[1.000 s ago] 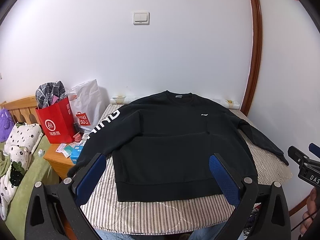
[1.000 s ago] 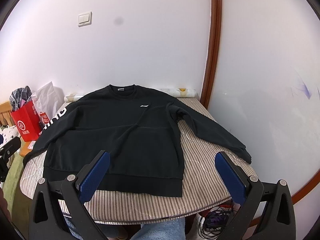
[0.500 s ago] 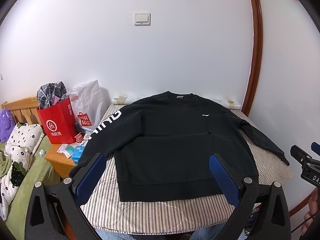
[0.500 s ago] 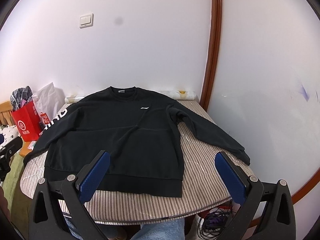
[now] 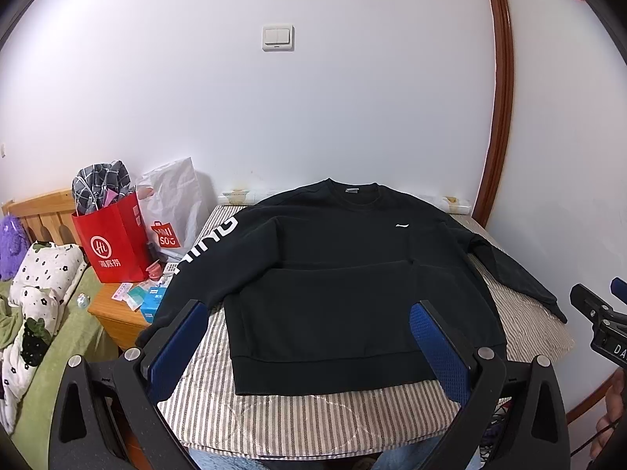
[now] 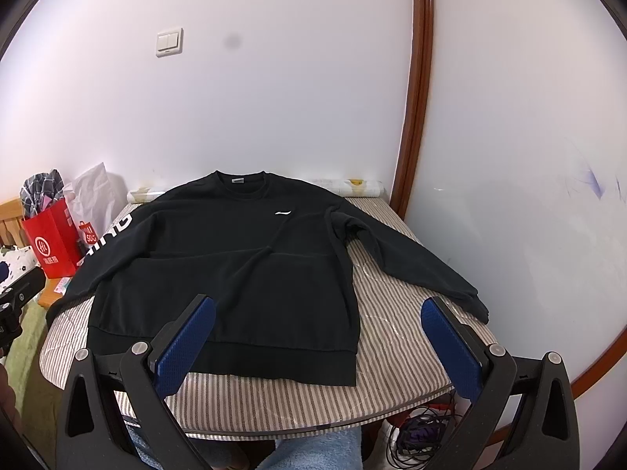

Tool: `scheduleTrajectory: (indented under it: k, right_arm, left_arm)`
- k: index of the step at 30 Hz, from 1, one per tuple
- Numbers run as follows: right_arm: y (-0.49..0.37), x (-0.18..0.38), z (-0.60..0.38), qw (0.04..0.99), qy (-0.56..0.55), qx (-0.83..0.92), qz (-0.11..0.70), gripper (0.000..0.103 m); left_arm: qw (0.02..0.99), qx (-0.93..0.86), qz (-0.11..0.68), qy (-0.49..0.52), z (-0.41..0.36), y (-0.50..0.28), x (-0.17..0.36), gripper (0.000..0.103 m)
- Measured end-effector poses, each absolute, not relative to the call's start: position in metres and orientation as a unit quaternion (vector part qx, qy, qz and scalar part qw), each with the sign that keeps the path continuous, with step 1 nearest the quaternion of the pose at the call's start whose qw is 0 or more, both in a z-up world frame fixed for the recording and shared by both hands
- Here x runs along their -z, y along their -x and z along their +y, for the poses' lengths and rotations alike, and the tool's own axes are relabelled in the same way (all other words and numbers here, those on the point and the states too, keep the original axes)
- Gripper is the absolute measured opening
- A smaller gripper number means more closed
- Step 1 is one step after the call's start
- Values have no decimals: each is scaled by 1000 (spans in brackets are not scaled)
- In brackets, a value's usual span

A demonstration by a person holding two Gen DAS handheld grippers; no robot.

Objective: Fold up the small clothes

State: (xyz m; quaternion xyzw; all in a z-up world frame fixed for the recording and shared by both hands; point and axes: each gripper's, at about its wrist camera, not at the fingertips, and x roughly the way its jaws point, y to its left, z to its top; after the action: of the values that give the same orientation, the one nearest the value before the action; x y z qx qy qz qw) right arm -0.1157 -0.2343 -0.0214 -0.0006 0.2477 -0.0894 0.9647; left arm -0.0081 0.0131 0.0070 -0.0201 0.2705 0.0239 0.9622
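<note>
A black sweatshirt (image 5: 345, 274) lies flat and face up on a striped table (image 5: 298, 423), collar toward the wall, both sleeves spread out. It also shows in the right wrist view (image 6: 235, 266). The left sleeve with white letters (image 5: 203, 250) hangs over the table's left edge. The right sleeve (image 6: 415, 258) runs to the right edge. My left gripper (image 5: 309, 346) is open and empty, above the hem near the front edge. My right gripper (image 6: 317, 342) is open and empty, over the hem's right part.
A red paper bag (image 5: 113, 243) and a white bag (image 5: 172, 211) stand on a wooden nightstand (image 5: 117, 317) left of the table. A bed with green cover (image 5: 47, 352) lies further left. The white wall is behind, and cables (image 6: 419, 431) lie under the table's right front.
Both views have shifted very slightly; the sweatshirt sits a touch lower in the frames. The sweatshirt itself has not moved and both grippers stay open.
</note>
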Motion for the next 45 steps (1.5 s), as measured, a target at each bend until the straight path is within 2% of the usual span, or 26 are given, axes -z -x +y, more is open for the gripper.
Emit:
scheduleTrajectory:
  k: [21, 30, 33, 40, 45]
  right_arm:
    - [71, 31, -222, 961, 3, 70, 268, 103]
    - [-2, 82, -226, 943, 4, 60, 329, 103]
    - [-30, 106, -236, 933, -27, 41, 357, 103]
    - [-63, 133, -229, 931, -32, 34, 362, 101]
    - [-81, 145, -215, 923, -7, 35, 382, 101]
  left_arm:
    - [955, -19, 291, 59, 38, -39, 10, 103]
    - [927, -25, 361, 101, 73, -99, 79, 103]
    - [915, -45, 376, 141, 100, -112, 106, 102]
    - [889, -53, 385, 241, 160, -129, 146, 94]
    - [874, -72, 378, 297, 192, -143, 170, 92]
